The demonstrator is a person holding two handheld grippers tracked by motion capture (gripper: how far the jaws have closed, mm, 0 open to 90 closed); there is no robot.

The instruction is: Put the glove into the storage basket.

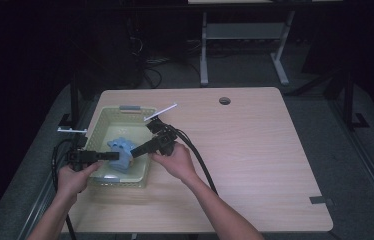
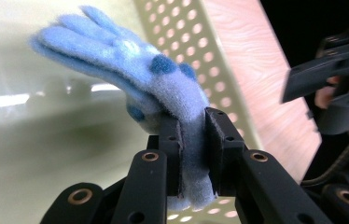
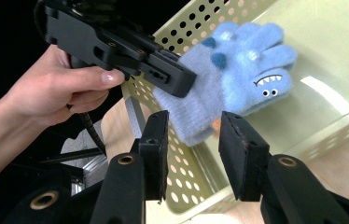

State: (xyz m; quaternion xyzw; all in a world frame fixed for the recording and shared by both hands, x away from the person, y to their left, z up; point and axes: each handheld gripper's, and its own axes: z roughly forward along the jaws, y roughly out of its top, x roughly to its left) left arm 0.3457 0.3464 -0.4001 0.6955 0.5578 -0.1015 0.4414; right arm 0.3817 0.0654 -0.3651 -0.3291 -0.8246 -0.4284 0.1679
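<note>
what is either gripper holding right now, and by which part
The left gripper clamps the fuzzy light-blue knit monster glove by its cuff end. The right gripper is open, holding nothing.

We note that the glove [image 3: 238, 70] is light blue knit with darker blue round spots, plus a monster face: white eyes and a dark mouth with white teeth. An orange patch shows at its underside. The basket [image 1: 106, 116] is pale yellow-green, its walls patterned with rows of round holes. The table [image 1: 255, 150] is light wood grain. Both grippers' fingers [image 3: 158, 140] are black, with brass-coloured rivets.
</note>
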